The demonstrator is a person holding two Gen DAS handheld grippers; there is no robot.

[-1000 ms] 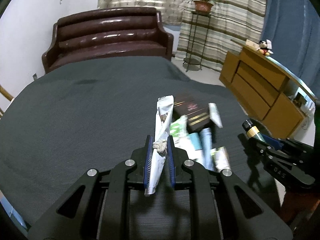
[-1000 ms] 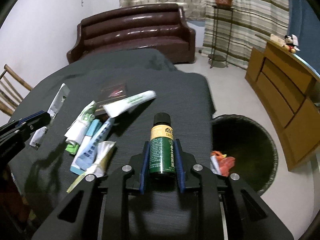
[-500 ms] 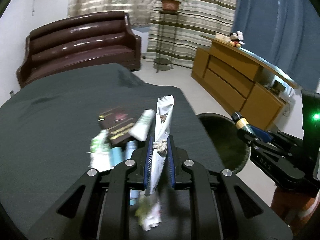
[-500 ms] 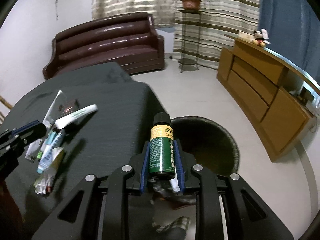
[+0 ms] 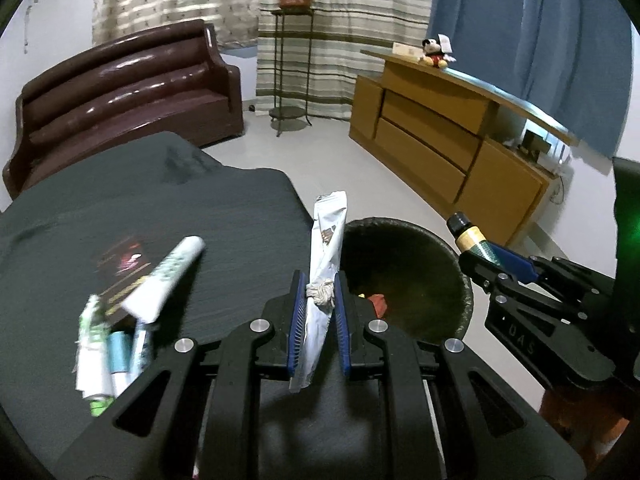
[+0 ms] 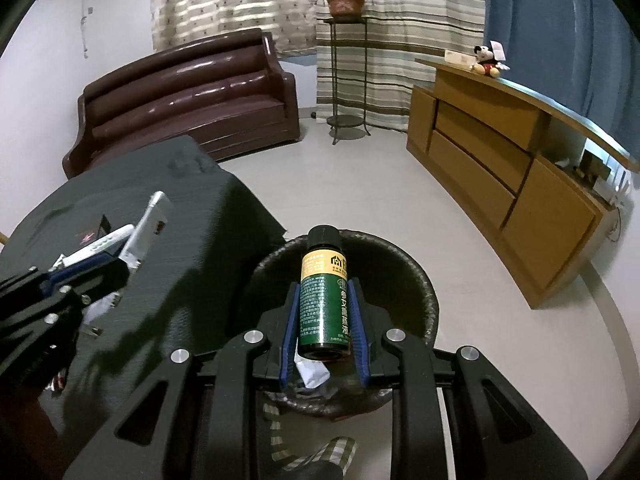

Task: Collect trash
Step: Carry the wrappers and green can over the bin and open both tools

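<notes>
Left tool (image 5: 319,312) clamped on white wrapper (image 5: 324,280), beside dark bin (image 5: 452,256).

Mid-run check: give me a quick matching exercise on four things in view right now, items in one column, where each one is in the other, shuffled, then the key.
Items
1. green bottle
2. white wrapper
3. toothpaste tube
4. trash bin

Places
A. lying on the dark table
B. on the floor beside the table
C. clamped in the left gripper
D. clamped in the right gripper

Pairs: 1-D, 2-C, 3-A, 4-B
</notes>
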